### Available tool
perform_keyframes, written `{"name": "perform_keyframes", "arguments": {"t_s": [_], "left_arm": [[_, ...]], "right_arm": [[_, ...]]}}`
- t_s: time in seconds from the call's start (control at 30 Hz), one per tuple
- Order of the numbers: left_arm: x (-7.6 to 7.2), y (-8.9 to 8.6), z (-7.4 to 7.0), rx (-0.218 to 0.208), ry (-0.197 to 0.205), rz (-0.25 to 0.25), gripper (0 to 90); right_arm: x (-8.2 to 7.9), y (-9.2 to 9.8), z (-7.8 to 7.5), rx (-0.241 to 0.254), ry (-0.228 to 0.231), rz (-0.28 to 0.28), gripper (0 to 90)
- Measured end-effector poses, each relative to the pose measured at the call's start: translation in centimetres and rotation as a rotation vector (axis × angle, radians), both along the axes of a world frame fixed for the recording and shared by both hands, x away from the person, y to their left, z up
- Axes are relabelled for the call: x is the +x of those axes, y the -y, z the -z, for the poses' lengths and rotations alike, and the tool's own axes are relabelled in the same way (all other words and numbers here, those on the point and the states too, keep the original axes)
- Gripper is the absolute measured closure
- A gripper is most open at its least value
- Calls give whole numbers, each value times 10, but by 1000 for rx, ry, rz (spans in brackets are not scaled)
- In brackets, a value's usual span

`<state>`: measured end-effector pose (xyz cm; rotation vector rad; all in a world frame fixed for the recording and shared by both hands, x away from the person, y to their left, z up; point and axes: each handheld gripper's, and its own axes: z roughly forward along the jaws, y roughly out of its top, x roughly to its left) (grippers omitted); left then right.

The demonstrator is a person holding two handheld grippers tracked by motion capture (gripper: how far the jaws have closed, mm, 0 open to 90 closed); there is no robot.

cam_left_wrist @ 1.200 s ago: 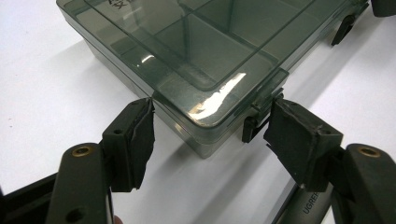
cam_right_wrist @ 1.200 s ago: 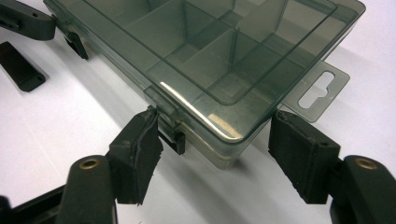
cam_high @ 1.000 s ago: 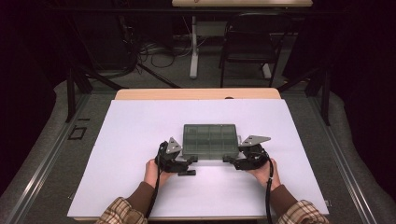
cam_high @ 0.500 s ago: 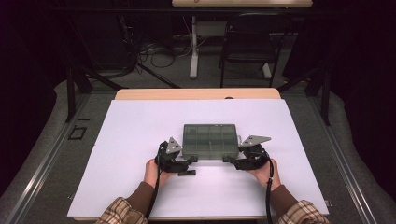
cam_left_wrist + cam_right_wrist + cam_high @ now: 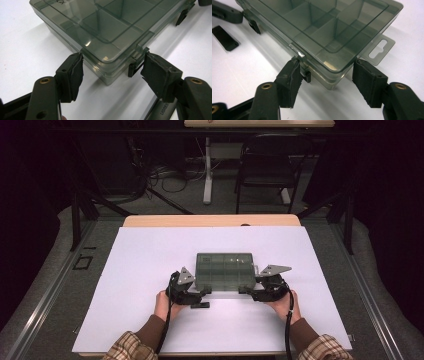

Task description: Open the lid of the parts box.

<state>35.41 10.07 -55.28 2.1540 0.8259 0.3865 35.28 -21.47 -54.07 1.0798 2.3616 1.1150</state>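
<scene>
A smoky see-through compartment box (image 5: 224, 270) with its lid down lies flat on the white table top (image 5: 150, 255). My left gripper (image 5: 200, 292) is at its near left corner. In the left gripper view the left gripper (image 5: 112, 65) straddles that corner, one pad against the box's side and the other against the tab above a black latch (image 5: 132, 68). My right gripper (image 5: 247, 291) is at the near right corner. In the right gripper view the right gripper (image 5: 327, 70) has just been closing around that corner; one pad meets the latch (image 5: 307, 75), the other stands just off the lid's edge.
A small flat black piece (image 5: 200, 305) lies on the table just in front of the box, between the hands. The box's clear hang tab (image 5: 382, 47) sticks out from its right end. Wide white surface lies to both sides and behind. A chair (image 5: 265, 165) stands beyond the table.
</scene>
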Motion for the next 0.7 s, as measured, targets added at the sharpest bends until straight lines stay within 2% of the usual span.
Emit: {"name": "perform_keyframes", "arguments": {"t_s": [0.23, 0.33, 0.5, 0.7], "left_arm": [[0, -1, -1, 3, 8, -5, 294], [0, 0, -2, -8, 8, 3, 220], [1, -1, -4, -11, 22, -4, 169], [2, -3, -9, -4, 52, -15, 198]], "right_arm": [[0, 0, -1, 7, 10, 3, 408], [-1, 1, -2, 12, 15, 7, 422], [-1, 2, -3, 17, 19, 8, 436], [-2, 3, -5, 30, 31, 15, 459]]}}
